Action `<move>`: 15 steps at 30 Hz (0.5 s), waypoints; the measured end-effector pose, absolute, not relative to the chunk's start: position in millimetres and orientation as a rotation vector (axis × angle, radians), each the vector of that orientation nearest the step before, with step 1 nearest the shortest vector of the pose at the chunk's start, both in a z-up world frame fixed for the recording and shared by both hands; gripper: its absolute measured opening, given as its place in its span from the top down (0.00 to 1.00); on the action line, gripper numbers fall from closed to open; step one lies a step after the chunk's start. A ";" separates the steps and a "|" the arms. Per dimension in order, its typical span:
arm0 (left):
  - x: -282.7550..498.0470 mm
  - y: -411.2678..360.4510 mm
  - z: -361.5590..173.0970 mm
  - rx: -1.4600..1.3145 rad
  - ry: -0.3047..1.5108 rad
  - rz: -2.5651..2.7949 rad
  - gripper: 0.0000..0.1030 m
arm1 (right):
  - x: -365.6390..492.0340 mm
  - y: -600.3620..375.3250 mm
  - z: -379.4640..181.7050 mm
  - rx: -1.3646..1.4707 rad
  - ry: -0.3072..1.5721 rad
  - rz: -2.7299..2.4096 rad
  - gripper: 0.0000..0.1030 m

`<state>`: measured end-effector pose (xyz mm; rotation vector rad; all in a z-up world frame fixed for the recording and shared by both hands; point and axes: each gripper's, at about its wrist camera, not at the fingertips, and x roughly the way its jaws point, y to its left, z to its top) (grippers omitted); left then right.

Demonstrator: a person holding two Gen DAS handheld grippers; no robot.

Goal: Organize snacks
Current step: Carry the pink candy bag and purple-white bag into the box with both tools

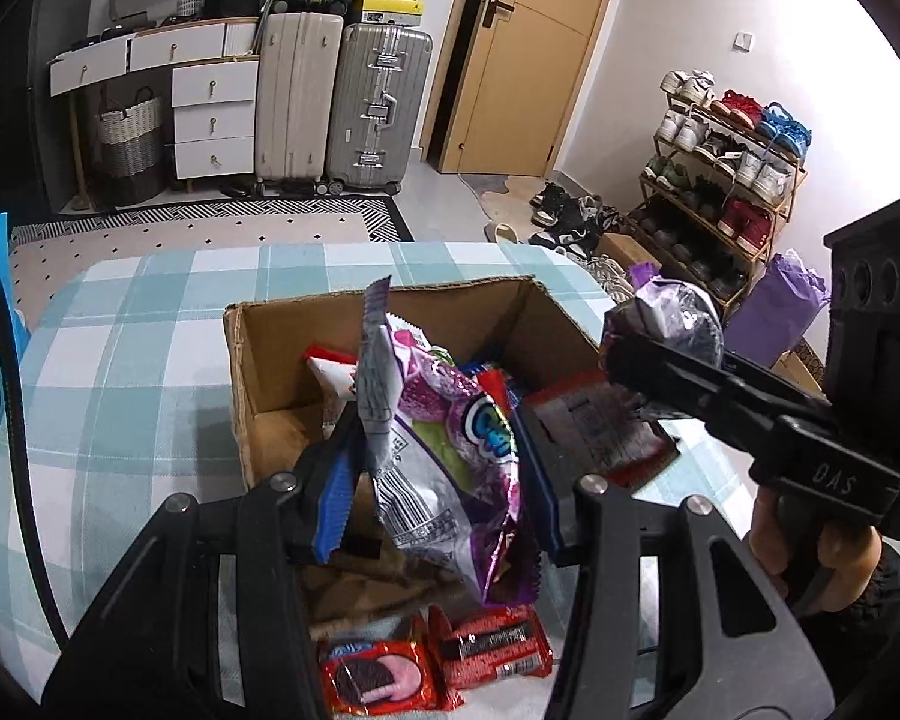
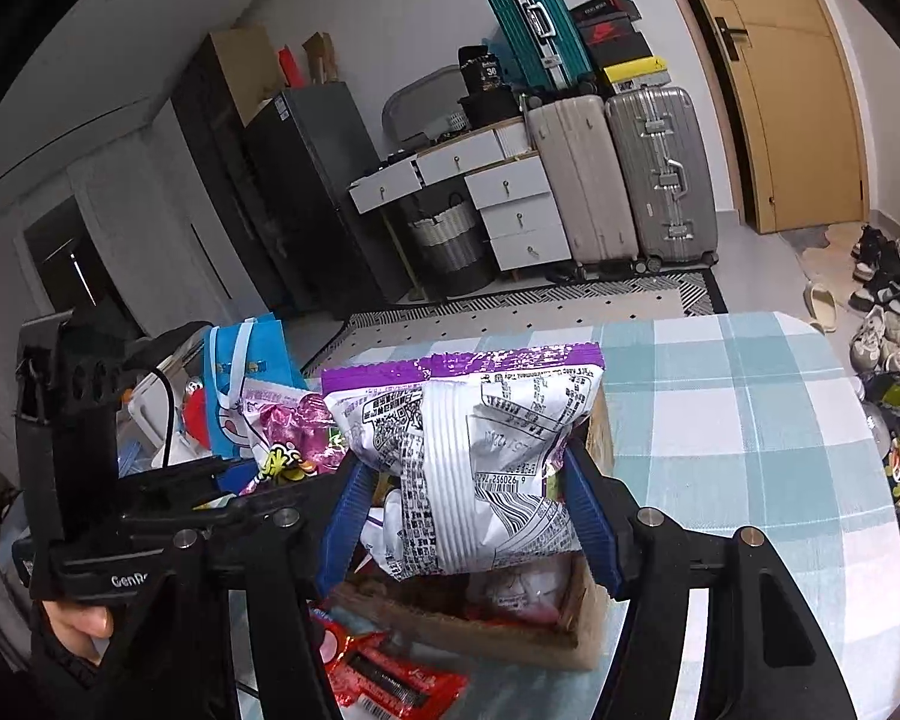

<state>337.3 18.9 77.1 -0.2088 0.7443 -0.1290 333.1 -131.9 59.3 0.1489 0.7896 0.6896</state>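
Snacks fill the open cardboard box [image 1: 252, 372] that sits on the checked tablecloth [image 1: 120, 360], and I take that box as my landmark. My left gripper [image 1: 435, 480] is clamped on a pink and purple snack bag [image 1: 450, 450], its blue pads [image 1: 336, 510] pressing the bag from both sides, and the bag stands upright over the near side of the box. A silver flap of the same bag rises above the box opening. My right gripper [image 2: 471, 504] is clamped on a white and purple snack bag [image 2: 474, 450], printed side facing the camera, held above the box with its purple sealed edge on top. In the left wrist view that same gripper [image 1: 648, 354] reaches in from the right of the box and the bag [image 1: 678, 312] hangs just over the box's right wall.

Inside the box lie more packets, one red and white [image 1: 330, 366] toward the far left corner and a red one [image 1: 594, 420] against the right side. Just in front of the box, on the cloth, two red cookie packets [image 1: 438, 660] lie side by side, touching. Left of the box stands a blue cartoon bag [image 2: 240, 384]. Beyond the box, on the floor, are two upright suitcases [image 1: 342, 102] and, further right, a shoe rack [image 1: 732, 180].
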 end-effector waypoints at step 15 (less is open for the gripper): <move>358.9 25.9 57.8 -0.208 0.754 -0.126 0.56 | 353.2 -119.9 60.2 0.110 0.784 0.675 0.39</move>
